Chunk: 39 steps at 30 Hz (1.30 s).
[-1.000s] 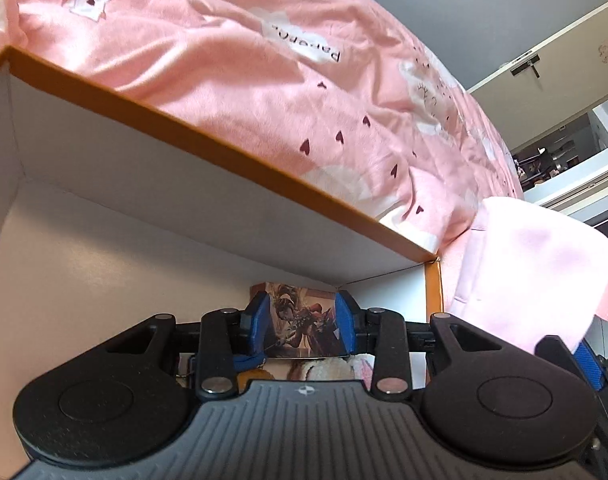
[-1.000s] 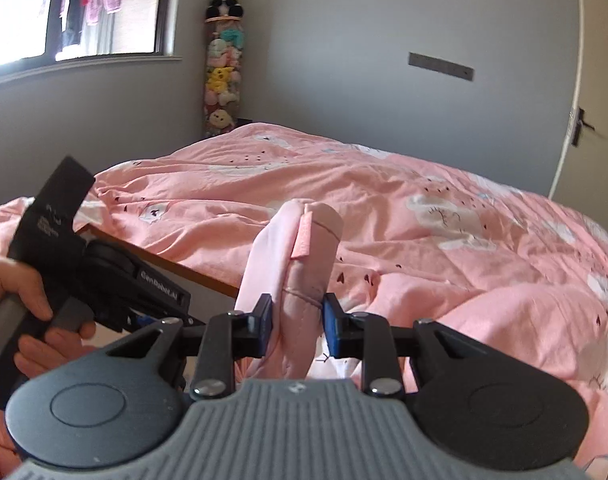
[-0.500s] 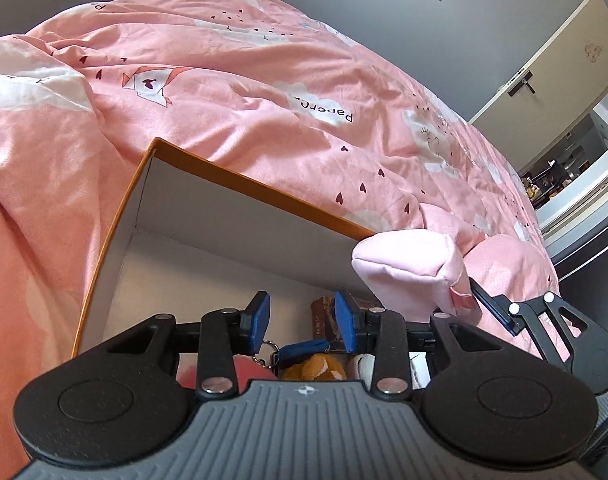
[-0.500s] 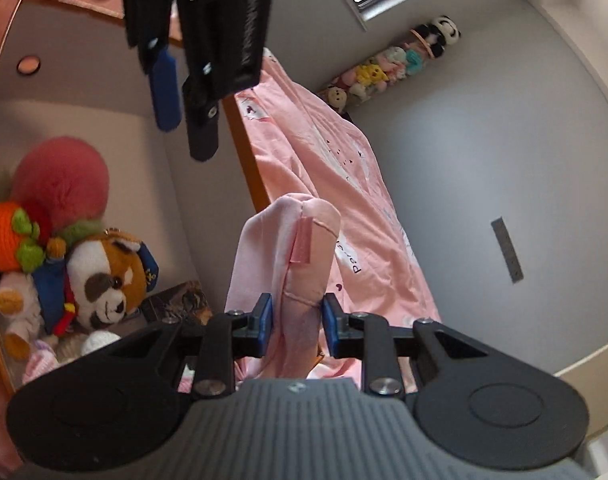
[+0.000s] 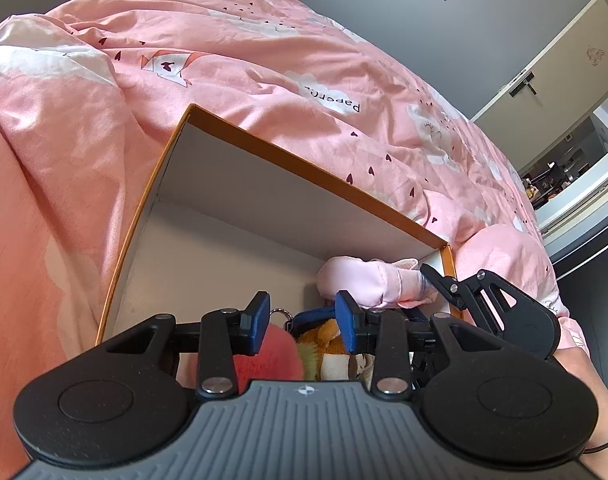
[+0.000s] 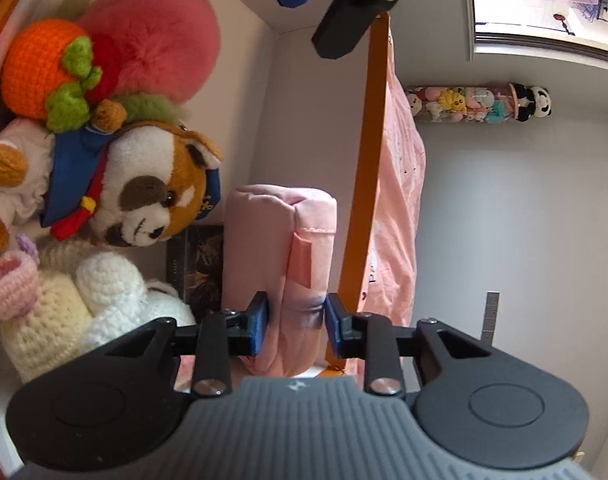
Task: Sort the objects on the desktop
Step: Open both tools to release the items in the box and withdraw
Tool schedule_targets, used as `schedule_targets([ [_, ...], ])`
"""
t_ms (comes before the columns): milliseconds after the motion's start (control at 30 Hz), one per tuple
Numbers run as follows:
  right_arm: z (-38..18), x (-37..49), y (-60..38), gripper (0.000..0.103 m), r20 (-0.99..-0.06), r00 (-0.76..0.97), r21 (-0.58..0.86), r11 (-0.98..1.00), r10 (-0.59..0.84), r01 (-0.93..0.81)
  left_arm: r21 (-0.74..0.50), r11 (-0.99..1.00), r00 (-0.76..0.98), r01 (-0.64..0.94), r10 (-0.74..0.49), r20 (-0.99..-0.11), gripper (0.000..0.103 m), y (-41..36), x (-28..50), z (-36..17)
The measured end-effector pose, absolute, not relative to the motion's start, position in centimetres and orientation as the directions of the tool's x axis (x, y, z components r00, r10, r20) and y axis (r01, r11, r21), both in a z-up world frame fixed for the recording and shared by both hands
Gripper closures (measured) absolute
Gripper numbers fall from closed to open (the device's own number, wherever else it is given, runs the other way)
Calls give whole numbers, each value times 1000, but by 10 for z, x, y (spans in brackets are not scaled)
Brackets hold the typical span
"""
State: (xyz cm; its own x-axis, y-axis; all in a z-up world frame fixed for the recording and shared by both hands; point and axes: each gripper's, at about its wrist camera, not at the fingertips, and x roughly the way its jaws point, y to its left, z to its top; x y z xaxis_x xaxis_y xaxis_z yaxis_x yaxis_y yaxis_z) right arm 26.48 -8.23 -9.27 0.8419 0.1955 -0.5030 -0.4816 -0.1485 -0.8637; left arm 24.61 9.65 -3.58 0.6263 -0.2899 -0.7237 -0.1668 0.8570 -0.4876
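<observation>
seen from the right wrist, soft toys crowd the left of an orange-rimmed box (image 6: 371, 168) on a pink bedspread (image 5: 264, 72): an orange knitted fruit (image 6: 40, 68), a red pompom (image 6: 156, 36), a plush dog (image 6: 144, 184) and a cream crochet toy (image 6: 64, 300). to their right, a rolled pink pouch (image 6: 280, 248) stands in the free gap by the wall, placed to fit. the right gripper (image 6: 296, 322) has just been opening, its pads loosened around the pouch, while the left gripper (image 5: 302, 320) hovers released and empty above the toys.
</observation>
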Motion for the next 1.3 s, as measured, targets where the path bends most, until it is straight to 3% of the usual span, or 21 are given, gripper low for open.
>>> schedule_targets([
  [200,-54,266,-85,52,-659,728,-743,-8,189,-669,-503,849,631,-159,-304,-713,62,97,240,-35],
  [300,-36,267,-87,51,-722,656,-658,76,220,-749,-511,846,629,-152,-316,-711,62,97,238,-35],
  [500,-21,281,-79,52,-725,627,-599,189,286,-778,-512,844,631,-157,-314,-710,62,97,233,-32],
  [667,-23,303,-69,53,-791,542,-477,267,284,-837,-512,843,635,-162,-308,-708,62,99,225,-30],
  [767,-30,306,-70,60,-831,496,-425,287,254,-859,-515,841,630,-164,-312,-711,62,100,224,-32],
  [867,-33,301,-72,84,-868,442,-368,305,226,-878,-518,841,629,-160,-318,-710,62,100,223,-33],
  [1100,-54,317,-69,86,-876,463,-378,401,138,-834,-524,837,626,-154,-328,-708,62,99,224,-34],
  [1300,-58,320,-70,85,-871,469,-365,444,149,-818,-514,842,636,-164,-308,-708,62,103,220,-32],
])
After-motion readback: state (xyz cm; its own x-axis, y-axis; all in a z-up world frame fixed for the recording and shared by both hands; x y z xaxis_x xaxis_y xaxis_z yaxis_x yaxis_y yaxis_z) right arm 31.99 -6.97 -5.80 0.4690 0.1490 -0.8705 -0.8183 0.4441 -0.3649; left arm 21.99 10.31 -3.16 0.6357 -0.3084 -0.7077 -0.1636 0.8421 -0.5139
